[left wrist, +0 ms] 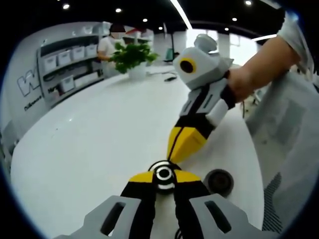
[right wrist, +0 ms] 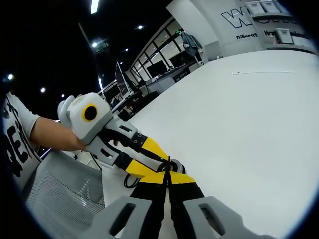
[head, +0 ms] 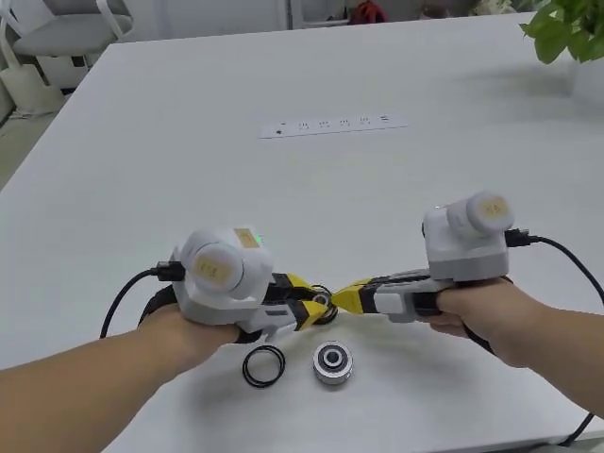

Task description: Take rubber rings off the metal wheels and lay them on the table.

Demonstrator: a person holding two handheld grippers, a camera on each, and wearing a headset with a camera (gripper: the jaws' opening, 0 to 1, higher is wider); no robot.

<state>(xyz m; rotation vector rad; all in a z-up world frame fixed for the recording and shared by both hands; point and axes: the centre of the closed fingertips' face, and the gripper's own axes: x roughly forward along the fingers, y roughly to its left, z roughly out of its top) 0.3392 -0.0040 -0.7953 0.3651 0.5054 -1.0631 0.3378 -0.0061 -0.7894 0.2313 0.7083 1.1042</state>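
A small metal wheel (head: 323, 302) with a black rubber ring on it hangs above the table between both grippers. My left gripper (head: 314, 305) is shut on this wheel (left wrist: 164, 174), which sits between its yellow tips. My right gripper (head: 336, 300) comes in from the opposite side. Its yellow tips (left wrist: 174, 152) are pressed together at the wheel's rim, on the rubber ring (right wrist: 174, 166). A second metal wheel (head: 332, 362) lies flat on the table just below. Beside it lie two loose black rubber rings (head: 263, 365), overlapping.
The white table (head: 311, 189) stretches far ahead, with a power strip (head: 332, 125) set in its middle. A potted plant (head: 566, 33) stands at the far right corner. Cables trail from both grippers toward the near edge.
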